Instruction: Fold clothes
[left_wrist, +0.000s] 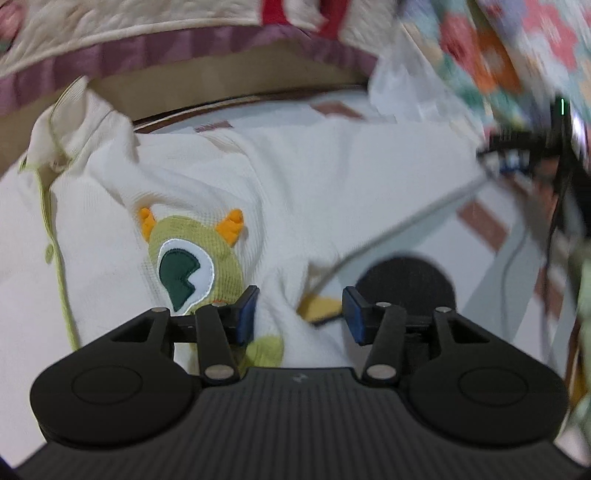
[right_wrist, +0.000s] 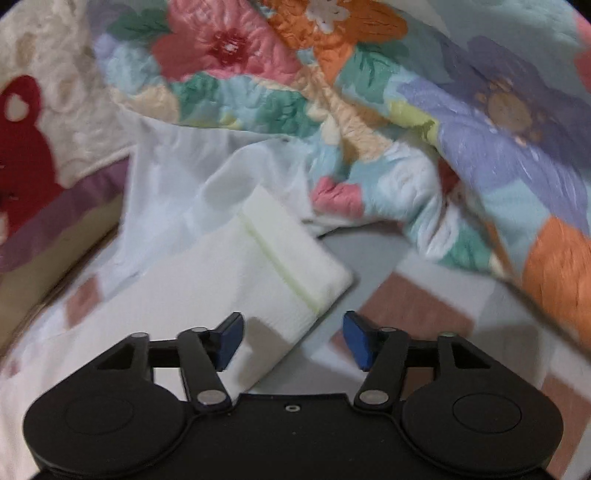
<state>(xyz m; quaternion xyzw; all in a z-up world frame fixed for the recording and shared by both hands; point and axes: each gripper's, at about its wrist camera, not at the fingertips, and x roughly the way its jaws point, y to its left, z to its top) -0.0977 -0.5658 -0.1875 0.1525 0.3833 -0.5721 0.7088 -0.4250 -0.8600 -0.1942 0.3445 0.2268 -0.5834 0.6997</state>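
A small white baby garment (left_wrist: 207, 177) with lime-green trim and a green one-eyed monster patch (left_wrist: 188, 262) lies spread on the bed. My left gripper (left_wrist: 299, 314) is open just above its lower part, the cloth between and below the blue pads, nothing held. In the right wrist view a white sleeve (right_wrist: 273, 266) with a lime stripe near its cuff lies flat on the sheet. My right gripper (right_wrist: 293, 341) is open over the sleeve's near end, holding nothing.
The bed sheet (right_wrist: 413, 306) is pale with brown rectangles. A bunched floral quilt (right_wrist: 369, 92) lies at the back and right. A cream quilt with a purple border (left_wrist: 147, 51) is at the back left. The other gripper (left_wrist: 532, 155) shows blurred at far right.
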